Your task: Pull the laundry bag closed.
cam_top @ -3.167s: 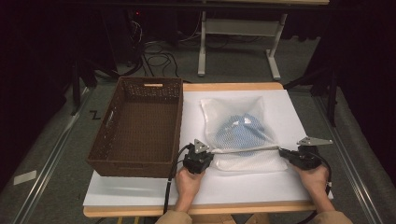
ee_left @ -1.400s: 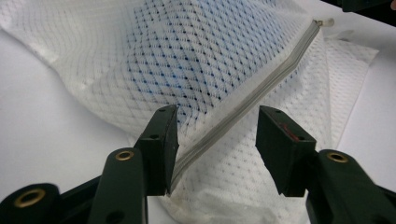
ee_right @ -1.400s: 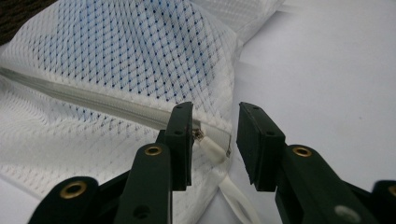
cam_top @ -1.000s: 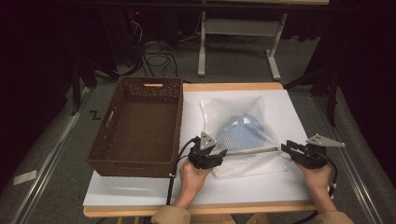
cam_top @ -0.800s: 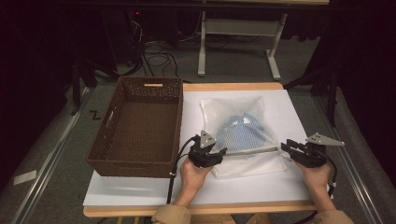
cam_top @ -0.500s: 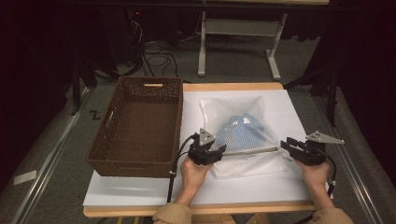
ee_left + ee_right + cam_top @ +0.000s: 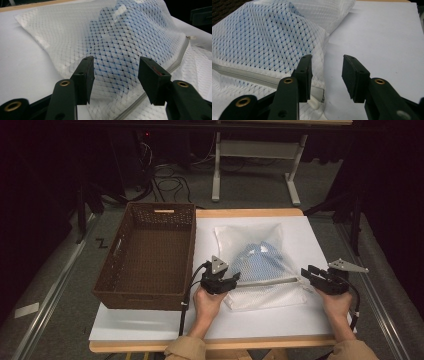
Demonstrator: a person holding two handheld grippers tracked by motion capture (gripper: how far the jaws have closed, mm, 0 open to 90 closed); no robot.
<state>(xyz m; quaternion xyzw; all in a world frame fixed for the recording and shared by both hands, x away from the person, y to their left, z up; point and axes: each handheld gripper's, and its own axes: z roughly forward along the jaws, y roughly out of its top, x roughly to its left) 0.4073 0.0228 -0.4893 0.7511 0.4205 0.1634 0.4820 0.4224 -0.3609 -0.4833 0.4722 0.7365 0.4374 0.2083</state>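
Observation:
A white mesh bag [image 7: 248, 239] with a blue garment [image 7: 260, 261] inside lies on the white board [image 7: 310, 235]. Its zipper [image 7: 270, 281] runs along the near side. My left gripper [image 7: 235, 279] is at the bag's near left end. In the left gripper view the left gripper [image 7: 113, 65] stands open, hovering over the mesh bag [image 7: 112, 37] without pinching it. My right gripper [image 7: 306, 272] is just off the bag's right end. In the right gripper view the right gripper [image 7: 326, 60] is open, its jaws have just been opening, and the bag's corner [image 7: 319, 50] lies by one pad, unpressed.
A brown wicker basket [image 7: 135, 297] stands empty on the left of the board, close to my left hand. The wooden table edge [image 7: 250, 212] runs behind the board. Bare white board lies right of the bag and along the near edge.
The left gripper has shifted a little to the right, over the bag's near left end. The right gripper has let go of the zipper end and its jaws stand wider.

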